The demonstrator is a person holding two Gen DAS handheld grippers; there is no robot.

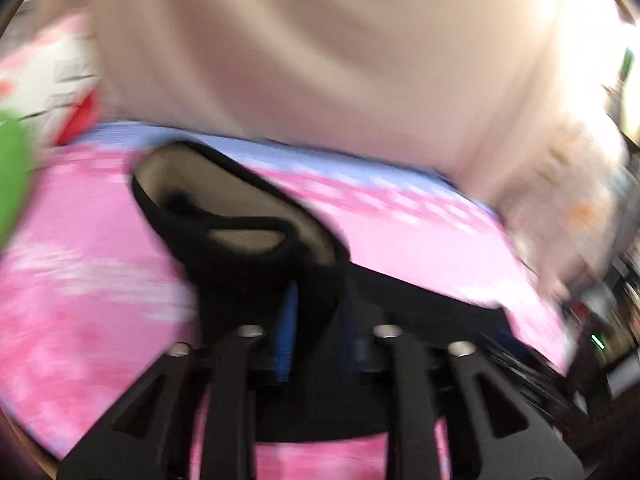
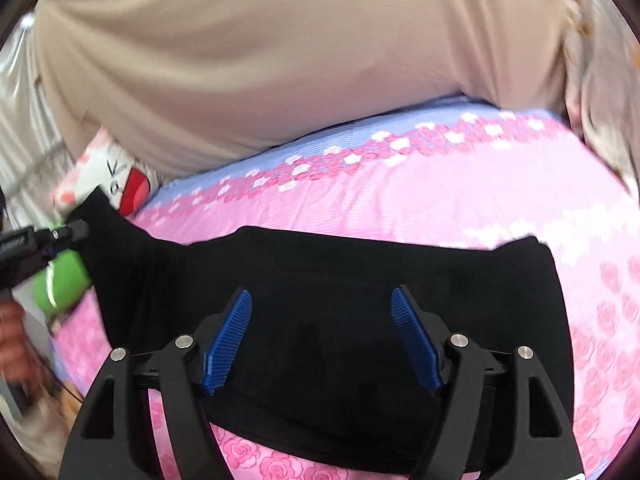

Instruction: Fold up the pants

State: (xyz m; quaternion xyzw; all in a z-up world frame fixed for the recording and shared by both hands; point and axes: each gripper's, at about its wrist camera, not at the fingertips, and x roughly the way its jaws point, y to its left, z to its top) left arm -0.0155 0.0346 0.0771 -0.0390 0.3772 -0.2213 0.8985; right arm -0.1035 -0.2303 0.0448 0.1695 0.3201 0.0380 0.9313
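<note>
Black pants [image 2: 360,272] lie flat across a pink flowered bedsheet [image 2: 440,200]. My right gripper [image 2: 320,294] hovers over their middle, open, its blue pads [image 2: 228,340] wide apart and off the cloth. At the far left, one corner of the pants rises to my left gripper [image 2: 76,230]. The left wrist view is blurred. There, the waistband [image 1: 240,232] with its pale lining stands lifted, and black cloth is bunched over and between the fingers of the left gripper [image 1: 320,320]. One blue pad [image 1: 288,328] shows beside the cloth, and the jaws stand narrow on it.
A person in a beige top [image 2: 280,60] stands against the bed's far edge. A white and red cushion [image 2: 116,184] and a green object [image 2: 60,284] lie at the left end of the bed. A hand [image 2: 12,332] shows at the left rim.
</note>
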